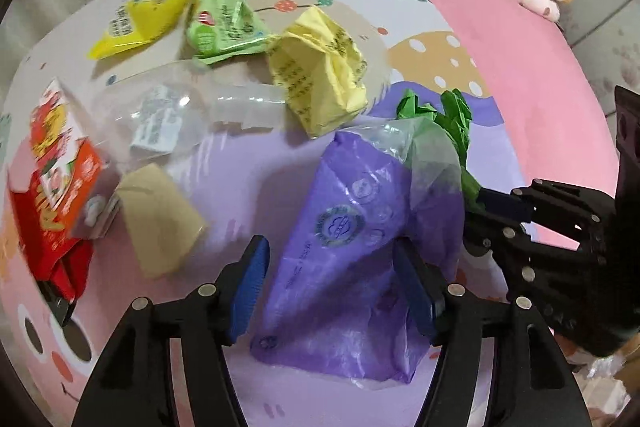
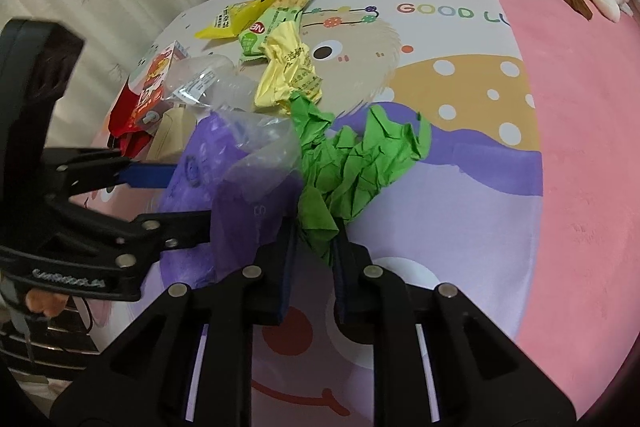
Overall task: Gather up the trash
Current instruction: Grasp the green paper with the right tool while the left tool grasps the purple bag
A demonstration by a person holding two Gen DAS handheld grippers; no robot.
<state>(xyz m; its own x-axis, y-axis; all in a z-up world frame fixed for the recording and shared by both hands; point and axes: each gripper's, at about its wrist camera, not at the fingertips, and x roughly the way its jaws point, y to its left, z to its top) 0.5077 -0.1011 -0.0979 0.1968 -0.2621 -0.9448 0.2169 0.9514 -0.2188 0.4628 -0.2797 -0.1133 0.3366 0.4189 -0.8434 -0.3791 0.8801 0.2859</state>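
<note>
Left tongs (image 1: pixel 334 291): I see them apart around the purple bag (image 1: pixel 340 259).
Right tongs (image 2: pixel 314 247): clamped on the green paper (image 2: pixel 352 163).

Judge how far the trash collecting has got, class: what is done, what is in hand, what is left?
Done: nothing visibly bagged. In hand: the right gripper pinches the crumpled green paper beside the purple bag, which the open left gripper straddles. Left: the yellow wrappers, green packet, clear plastic and red box lie on the bed.

Left gripper (image 1: pixel 334 289) jaws spread around purple bag (image 1: pixel 344 239) beside green paper (image 1: pixel 452 123).
</note>
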